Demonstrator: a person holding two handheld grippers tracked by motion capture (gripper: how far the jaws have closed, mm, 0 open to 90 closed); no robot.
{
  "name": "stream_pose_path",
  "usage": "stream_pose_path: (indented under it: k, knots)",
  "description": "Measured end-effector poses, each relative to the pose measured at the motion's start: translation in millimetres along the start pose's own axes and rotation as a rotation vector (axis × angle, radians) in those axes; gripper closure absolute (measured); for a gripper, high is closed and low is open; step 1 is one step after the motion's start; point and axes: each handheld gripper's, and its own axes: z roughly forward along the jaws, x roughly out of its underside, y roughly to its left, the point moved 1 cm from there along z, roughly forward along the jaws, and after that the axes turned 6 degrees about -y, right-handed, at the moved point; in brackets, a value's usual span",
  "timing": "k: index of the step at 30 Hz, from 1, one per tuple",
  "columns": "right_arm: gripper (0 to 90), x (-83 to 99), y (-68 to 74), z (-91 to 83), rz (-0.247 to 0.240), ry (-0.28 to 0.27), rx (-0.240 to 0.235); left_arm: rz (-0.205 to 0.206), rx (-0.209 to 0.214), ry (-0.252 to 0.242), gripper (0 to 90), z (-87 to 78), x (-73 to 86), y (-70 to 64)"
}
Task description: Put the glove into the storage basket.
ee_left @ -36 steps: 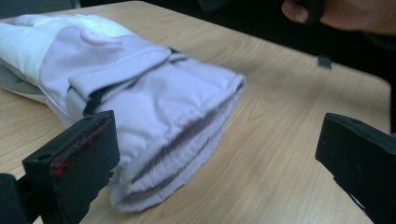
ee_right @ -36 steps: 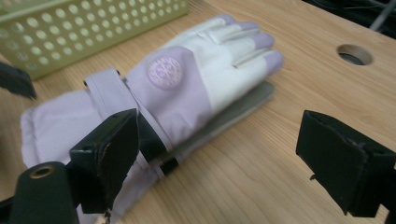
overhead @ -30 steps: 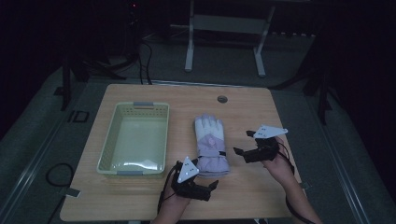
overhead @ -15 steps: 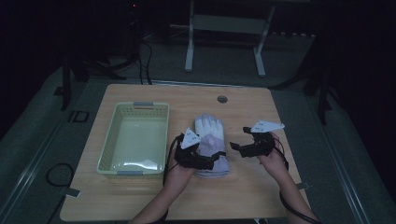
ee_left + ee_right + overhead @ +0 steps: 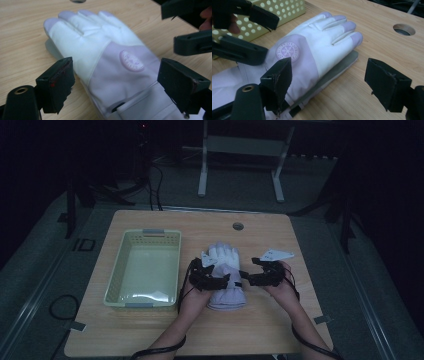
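Note:
A white and lilac winter glove [image 5: 226, 267] lies flat on the wooden table, fingers pointing away from the person. A round badge sits on its back, and a grey layer shows under its edge [image 5: 337, 72]. My left gripper [image 5: 222, 281] is over the glove's cuff from the left. It is open, and its jaws straddle the glove [image 5: 100, 50] just above it. My right gripper [image 5: 246, 278] comes in from the right, also open, its jaws spread at the glove's [image 5: 317, 45] near edge. Their tips nearly meet above the cuff. Neither holds anything.
A pale green perforated basket [image 5: 116, 270] stands empty to the left of the glove, close to the left gripper. A round cable hole [image 5: 238, 226] is in the table behind the glove. Bare wood lies at the right and front. Cables trail off the front edge.
The left gripper has moved from the table's front edge up onto the glove's cuff. The right gripper has slid left toward the glove. The glove has not moved.

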Motion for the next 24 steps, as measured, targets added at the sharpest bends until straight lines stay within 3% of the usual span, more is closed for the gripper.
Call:
stream_pose_path:
  k: [5, 7, 11, 17, 20, 24]
  knots:
    - [26.3, 1.8, 5.5, 10.2, -0.033, 0.038, -0.004, -0.015, -0.021, 0.054, 16.8, 5.3, 3.2, 2.7]
    - [30.6, 4.1, 6.5, 13.8, -0.044, 0.052, 0.018, -0.029, -0.025, 0.061, 17.9, 6.5, 4.1, 4.1]
    - [31.9, 7.0, 3.0, 23.2, -0.006, 0.073, 0.013, -0.05, -0.032, 0.084, 19.1, 11.0, 4.6, 7.6]
    - [33.6, 16.7, 3.7, 34.7, 0.0, 0.118, -0.009, -0.089, -0.038, 0.121, 19.2, 15.7, 11.6, 15.7]
    - [35.4, 22.5, 3.3, 40.5, 0.011, 0.144, -0.022, -0.098, -0.027, 0.163, 18.8, 21.5, 15.8, 19.4]
    - [35.7, 29.5, -1.5, 45.9, 0.088, 0.172, -0.046, -0.093, -0.019, 0.196, 19.1, 26.7, 16.8, 20.0]
